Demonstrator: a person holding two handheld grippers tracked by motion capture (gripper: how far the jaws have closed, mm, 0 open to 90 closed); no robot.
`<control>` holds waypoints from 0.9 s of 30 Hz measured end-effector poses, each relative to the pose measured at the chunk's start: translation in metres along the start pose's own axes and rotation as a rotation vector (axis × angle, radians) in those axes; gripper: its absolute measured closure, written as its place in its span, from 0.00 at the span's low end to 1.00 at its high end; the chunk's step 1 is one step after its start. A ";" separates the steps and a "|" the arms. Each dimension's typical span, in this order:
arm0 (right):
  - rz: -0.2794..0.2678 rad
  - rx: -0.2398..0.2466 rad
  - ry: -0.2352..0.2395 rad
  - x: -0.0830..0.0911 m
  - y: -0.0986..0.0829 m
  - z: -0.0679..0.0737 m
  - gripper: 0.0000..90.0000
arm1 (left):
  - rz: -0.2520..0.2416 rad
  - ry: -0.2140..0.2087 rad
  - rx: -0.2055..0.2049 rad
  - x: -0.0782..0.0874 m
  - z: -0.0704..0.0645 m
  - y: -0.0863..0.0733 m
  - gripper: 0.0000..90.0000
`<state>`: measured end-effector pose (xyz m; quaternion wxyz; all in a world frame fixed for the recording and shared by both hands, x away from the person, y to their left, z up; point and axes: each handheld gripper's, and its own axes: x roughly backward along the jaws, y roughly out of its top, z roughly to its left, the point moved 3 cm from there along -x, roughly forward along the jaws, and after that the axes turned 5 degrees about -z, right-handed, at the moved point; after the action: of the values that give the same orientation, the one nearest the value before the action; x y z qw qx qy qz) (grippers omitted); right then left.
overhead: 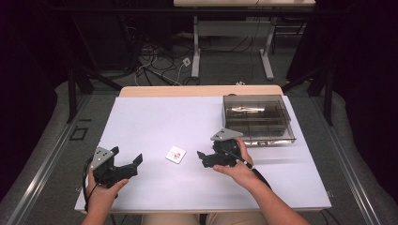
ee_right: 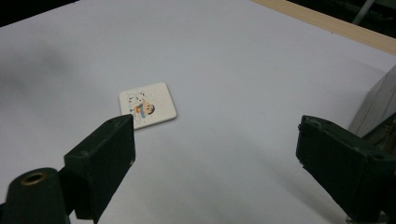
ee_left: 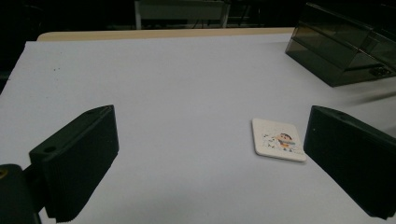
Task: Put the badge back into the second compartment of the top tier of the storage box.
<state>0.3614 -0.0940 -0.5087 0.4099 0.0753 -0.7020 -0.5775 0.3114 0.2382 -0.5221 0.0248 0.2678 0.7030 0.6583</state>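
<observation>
A small square white tile (overhead: 176, 154) with a cartoon picture lies flat on the white table (overhead: 155, 122), between the two grippers. My left gripper (overhead: 126, 156) rests at the front left, open and empty, and points toward the tile. In the left gripper view the tile (ee_left: 279, 139) lies just inside the right jaw of the open gripper (ee_left: 210, 116). My right gripper (overhead: 202, 159) is held to the right of the tile and points left at it. Its jaws (ee_right: 215, 128) stand wide apart, with the tile (ee_right: 148, 105) just beyond the left jaw, untouched.
A dark see-through box (overhead: 257, 118) with compartments and a shut lid stands at the back right of the table, close behind the right hand. Its corner (ee_right: 378, 102) shows by the right jaw. A wooden table edge (overhead: 197, 90) runs along the back.
</observation>
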 end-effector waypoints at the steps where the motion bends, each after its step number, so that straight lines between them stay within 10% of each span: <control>1: -0.007 0.002 0.005 -0.002 0.001 0.001 0.14 | 0.000 0.001 0.000 0.000 0.000 0.000 0.04; 27: 0.115 0.068 0.066 -0.044 0.014 0.017 0.17 | 0.007 -0.001 0.013 -0.001 0.001 -0.001 0.06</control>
<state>0.3838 -0.0514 -0.5179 0.4624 0.0676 -0.7106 -0.5260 0.3120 0.2388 -0.5230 0.0211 0.2706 0.7065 0.6536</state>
